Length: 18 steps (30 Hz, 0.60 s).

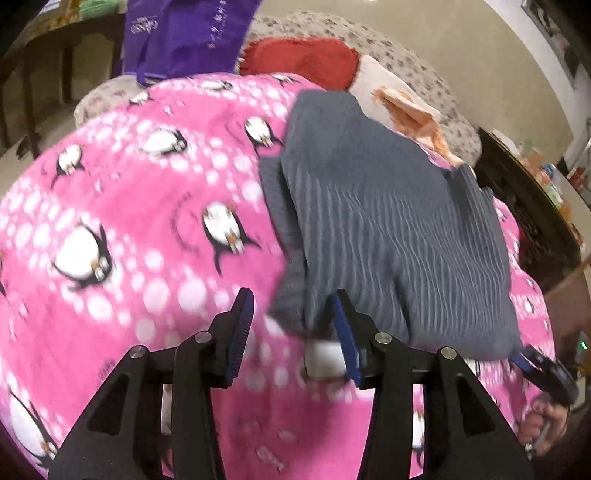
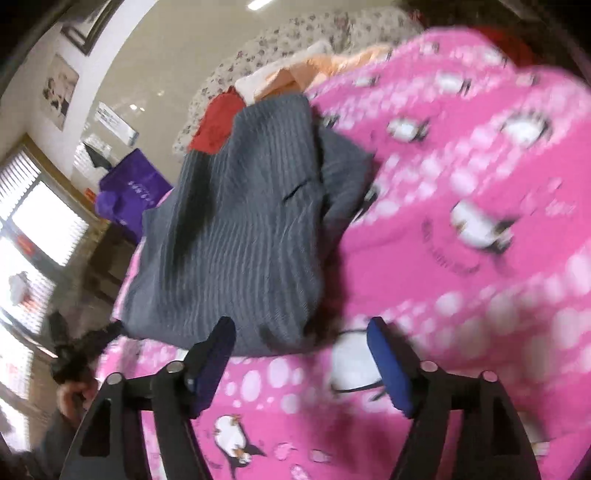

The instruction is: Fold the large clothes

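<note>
A grey ribbed knit garment lies folded on a pink penguin-print blanket. My left gripper is open and empty, its right finger at the garment's near edge. In the right wrist view the same garment lies on the blanket; my right gripper is open and empty just before its near edge. The right gripper also shows in the left wrist view at the garment's far right corner.
A red cloth, an orange and white cloth and a purple bag lie beyond the blanket on a floral cover. A dark cabinet stands at the right. A window is at the left.
</note>
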### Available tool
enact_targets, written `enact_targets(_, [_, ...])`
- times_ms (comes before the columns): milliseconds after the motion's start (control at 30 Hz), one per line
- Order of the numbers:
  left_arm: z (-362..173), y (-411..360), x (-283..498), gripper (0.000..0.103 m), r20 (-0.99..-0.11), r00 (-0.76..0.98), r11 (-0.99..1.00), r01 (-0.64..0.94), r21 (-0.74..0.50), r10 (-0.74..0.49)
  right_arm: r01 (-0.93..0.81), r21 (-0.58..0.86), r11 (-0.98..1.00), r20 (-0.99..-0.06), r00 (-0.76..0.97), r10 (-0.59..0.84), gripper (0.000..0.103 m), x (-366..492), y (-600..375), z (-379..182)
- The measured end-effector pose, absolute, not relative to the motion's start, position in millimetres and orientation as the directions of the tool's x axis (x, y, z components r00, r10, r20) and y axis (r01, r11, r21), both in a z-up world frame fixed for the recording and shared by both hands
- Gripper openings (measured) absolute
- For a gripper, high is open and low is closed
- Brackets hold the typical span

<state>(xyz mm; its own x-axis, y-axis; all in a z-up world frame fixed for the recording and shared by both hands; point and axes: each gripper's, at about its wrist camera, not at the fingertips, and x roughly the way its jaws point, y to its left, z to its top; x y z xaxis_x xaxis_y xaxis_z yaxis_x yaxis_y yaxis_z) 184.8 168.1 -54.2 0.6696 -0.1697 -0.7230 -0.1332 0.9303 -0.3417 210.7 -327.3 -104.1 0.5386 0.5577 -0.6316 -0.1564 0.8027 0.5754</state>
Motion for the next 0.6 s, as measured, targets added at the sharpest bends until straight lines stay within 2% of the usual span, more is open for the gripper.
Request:
enact_targets(67, [-60, 167, 182, 0.068, -0.72, 0.665, 0.921, -0.125, -0.37, -0.199, -0.139, 0.627, 0.767, -0.62, 0.508, 0.599, 0.075, 219, -322, -117])
enact_targets(133, [-69, 168, 181, 0.071, -0.722, 0.645, 0.903, -0.116, -0.414, -0.248, -0.181, 0.642, 0.745, -0.573, 0.533, 0.623, 0.074, 223, -319, -116])
enact_targets(200, [-78, 167, 201, 0.071, -0.729, 0.621, 0.895, -0.095, -0.437, -0.29, -0.223, 0.66, 0.717, -0.546, 0.515, 0.662, 0.061, 237, -312, -118])
enact_targets(267, [-79, 169, 219, 0.079, -0.702, 0.646, 0.896, -0.062, -0.44, -0.3, -0.246, 0.647, 0.722, -0.562, 0.487, 0.669, 0.06, 250, -301, -121])
enact_targets(367, [-80, 174, 234, 0.079, -0.676, 0.654, 0.857, -0.081, -0.508, -0.339, -0.286, 0.603, 0.745, -0.582, 0.481, 0.656, 0.05, 263, -290, -122])
enact_targets(400, [-79, 175, 235, 0.073, -0.668, 0.655, 0.842, -0.09, -0.532, -0.353, -0.28, 0.616, 0.736, -0.572, 0.483, 0.663, 0.039, 265, -291, -123])
enact_targets(433, [-78, 173, 234, 0.039, -0.656, 0.649, 0.826, -0.075, -0.558, -0.384, -0.275, 0.621, 0.734, -0.568, 0.487, 0.664, 0.033, 263, -293, -123])
enact_targets(467, [-77, 171, 235, 0.026, -0.661, 0.635, 0.822, -0.072, -0.565, -0.399, -0.268, 0.629, 0.73, -0.562, 0.492, 0.665, 0.028, 260, -296, -123])
enact_targets(533, [-69, 162, 226, 0.016, -0.679, 0.638, 0.854, -0.063, -0.517, -0.364, -0.283, 0.636, 0.718, -0.542, 0.498, 0.677, 0.022, 250, -301, -117])
enact_targets(600, [-62, 159, 215, 0.014, -0.676, 0.634, 0.851, -0.053, -0.523, -0.376, -0.302, 0.643, 0.704, -0.527, 0.491, 0.693, 0.02, 241, -303, -108])
